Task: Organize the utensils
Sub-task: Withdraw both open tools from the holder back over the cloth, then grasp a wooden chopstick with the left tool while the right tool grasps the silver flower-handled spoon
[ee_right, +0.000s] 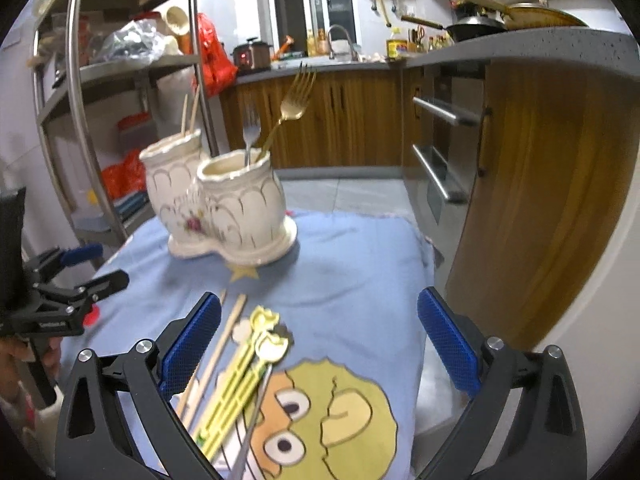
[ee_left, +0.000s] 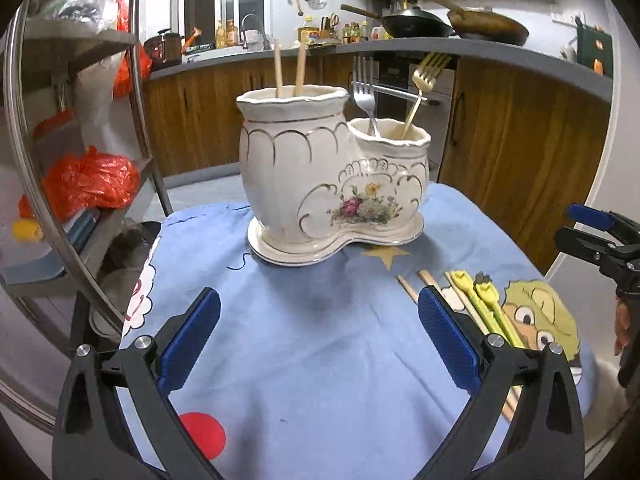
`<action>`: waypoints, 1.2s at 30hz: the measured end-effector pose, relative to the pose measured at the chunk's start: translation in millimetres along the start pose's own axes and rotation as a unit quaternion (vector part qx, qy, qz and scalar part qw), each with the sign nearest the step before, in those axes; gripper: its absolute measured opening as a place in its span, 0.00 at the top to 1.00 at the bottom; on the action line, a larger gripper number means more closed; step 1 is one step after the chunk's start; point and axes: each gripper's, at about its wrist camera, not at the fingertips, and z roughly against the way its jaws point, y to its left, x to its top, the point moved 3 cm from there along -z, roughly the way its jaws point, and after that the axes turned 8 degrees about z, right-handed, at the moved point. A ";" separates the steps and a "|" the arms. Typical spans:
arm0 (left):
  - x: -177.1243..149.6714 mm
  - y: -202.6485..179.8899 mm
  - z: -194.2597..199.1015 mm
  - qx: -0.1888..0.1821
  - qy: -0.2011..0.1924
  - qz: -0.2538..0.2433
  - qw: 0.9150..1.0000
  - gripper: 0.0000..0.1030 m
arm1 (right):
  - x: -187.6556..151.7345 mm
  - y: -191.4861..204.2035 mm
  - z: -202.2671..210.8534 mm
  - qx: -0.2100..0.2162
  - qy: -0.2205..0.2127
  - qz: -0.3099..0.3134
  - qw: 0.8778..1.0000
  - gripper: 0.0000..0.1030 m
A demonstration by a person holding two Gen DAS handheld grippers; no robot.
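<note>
Upright on the table (ee_left: 320,352): holder (ee_left: 320,184), chopsticks (ee_left: 288,68) in taller cup, two forks (ee_left: 366,88) in shorter. Both hand-held grippers, left (ee_left: 319,340) and right (ee_right: 319,344), spread, empty.

A grey counter (ee_left: 400,46) over wood-fronted cabinets (ee_left: 520,152) curves round the kitchen — pans (ee_left: 416,24) sit on it. Left of the counter stands a metal shelf rack (ee_right: 120,68); below it, grey floor tiles (ee_right: 348,196).

holder: white ceramic two-cup utensil holder (ee_left: 320,184), gold trim, floral print, upright on its saucer | tall cup: two wooden chopsticks (ee_left: 289,68) upright | short cup: silver fork (ee_left: 365,92) and gold fork (ee_left: 425,80), tines up, leaning | loose: wooden chopsticks (ee_right: 224,344) and yellow-green chopsticks (ee_right: 240,380) lying side by side near holder
</note>
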 end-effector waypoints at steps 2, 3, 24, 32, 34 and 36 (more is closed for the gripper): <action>-3.7 -2.9 0.5 0.000 0.005 -0.002 1.000 0.05 | -7.3 2.0 -1.1 0.003 0.013 0.005 1.000 0.05; -5.8 -4.0 -0.4 0.002 0.010 -0.002 1.000 0.05 | -11.0 2.5 -1.8 0.004 0.019 0.008 1.000 0.05; -35.7 -68.3 -35.1 -0.037 0.131 -0.017 0.991 0.34 | -47.5 12.6 -16.3 0.038 0.086 0.021 0.995 0.05; -45.4 -78.6 -41.8 -0.028 0.148 -0.036 0.988 0.49 | -51.2 9.7 -14.0 0.043 0.094 0.019 0.994 0.07; -45.0 -79.0 -42.3 -0.025 0.147 -0.038 0.988 0.56 | -51.7 12.7 -14.5 0.053 0.098 0.022 0.994 0.12; -44.7 -79.7 -42.3 -0.025 0.143 -0.043 0.988 0.70 | -52.8 19.3 -15.1 0.064 0.107 0.030 0.992 0.24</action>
